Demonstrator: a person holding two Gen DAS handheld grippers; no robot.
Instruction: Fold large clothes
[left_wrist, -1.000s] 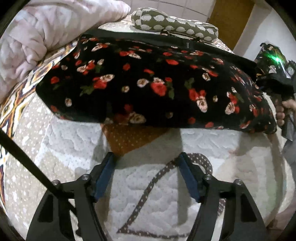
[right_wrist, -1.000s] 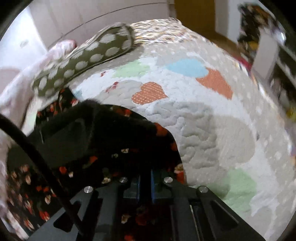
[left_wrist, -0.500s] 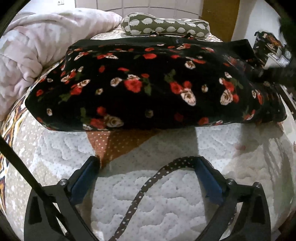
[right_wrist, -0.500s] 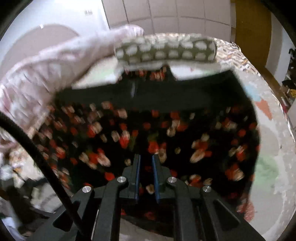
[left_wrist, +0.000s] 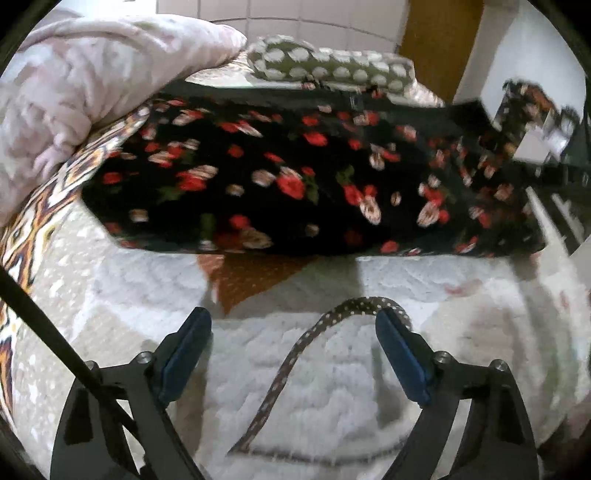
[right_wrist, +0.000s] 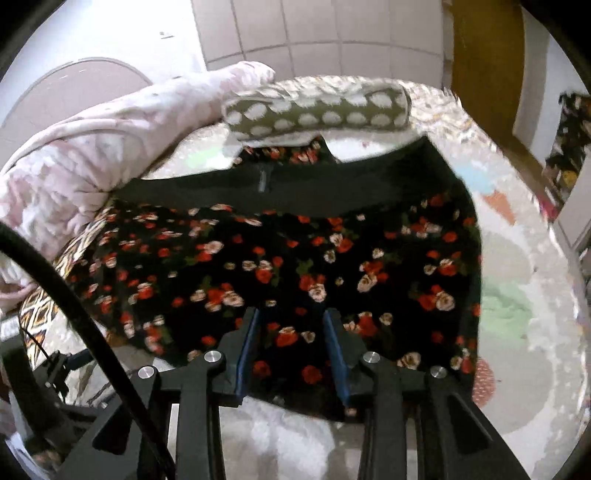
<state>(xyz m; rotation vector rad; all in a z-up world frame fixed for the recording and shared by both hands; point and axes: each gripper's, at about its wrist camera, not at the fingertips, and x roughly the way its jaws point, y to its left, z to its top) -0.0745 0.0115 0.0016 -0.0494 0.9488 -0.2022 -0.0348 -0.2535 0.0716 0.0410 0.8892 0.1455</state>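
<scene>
A black garment with red and cream flowers (left_wrist: 295, 184) lies folded on the bed, with a plain black band along its far edge; it also shows in the right wrist view (right_wrist: 295, 266). My left gripper (left_wrist: 293, 325) is open and empty, above the white quilt just in front of the garment's near edge. My right gripper (right_wrist: 291, 325) is open, its fingers apart over the garment's near edge, holding nothing.
The quilted bedspread (left_wrist: 295, 387) has coloured heart patches. A pink blanket (left_wrist: 92, 92) is bunched at the back left. A green pillow with white spots (right_wrist: 314, 110) lies behind the garment. A brown door (right_wrist: 484, 74) stands at the back right.
My right gripper has opened, letting go of the garment, and pulled back and up. My left gripper stays open and has narrowed slightly.
</scene>
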